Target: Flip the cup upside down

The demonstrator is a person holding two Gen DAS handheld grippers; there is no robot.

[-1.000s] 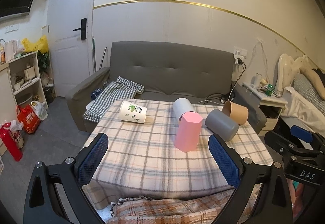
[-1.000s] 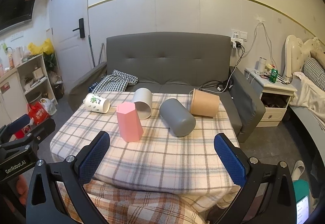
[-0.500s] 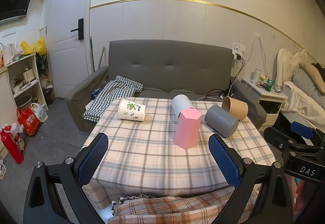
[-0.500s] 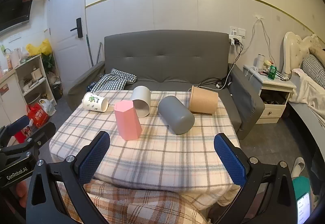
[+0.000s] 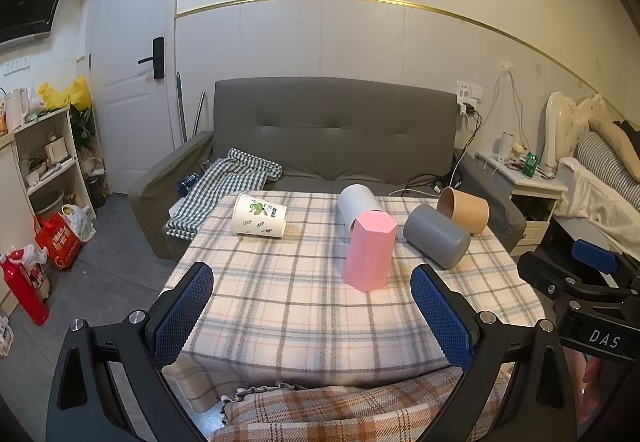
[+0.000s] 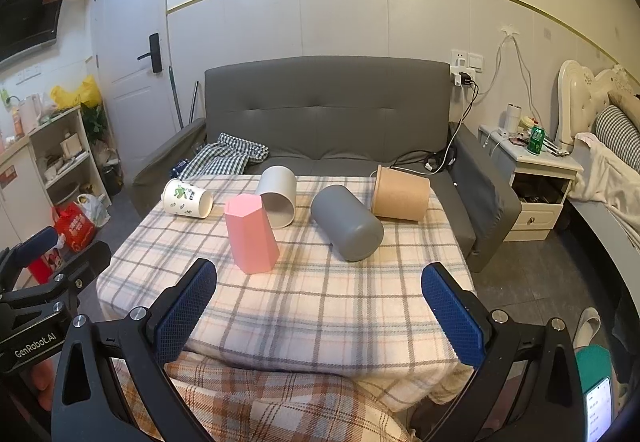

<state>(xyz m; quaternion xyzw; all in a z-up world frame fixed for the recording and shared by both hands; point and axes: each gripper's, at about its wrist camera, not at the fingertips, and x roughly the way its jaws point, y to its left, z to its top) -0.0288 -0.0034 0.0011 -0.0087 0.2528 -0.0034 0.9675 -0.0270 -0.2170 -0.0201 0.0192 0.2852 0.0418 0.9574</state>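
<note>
Checked table (image 5: 304,306) before the sofa (image 5: 332,133): pink cup (image 5: 369,250) stands inverted, four cups lie sideways, both grippers, left gripper (image 5: 312,316) and right gripper (image 6: 318,312), spread, empty, held back for choosing.

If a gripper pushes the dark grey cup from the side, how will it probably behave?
The dark grey cup lies on its side on the checked cloth, so it may roll, probably in a curve if it tapers. Its surface looks smooth, so the pads could slip. The soft cloth may slow it. Both grippers, left and right, are open and away from it.
</note>
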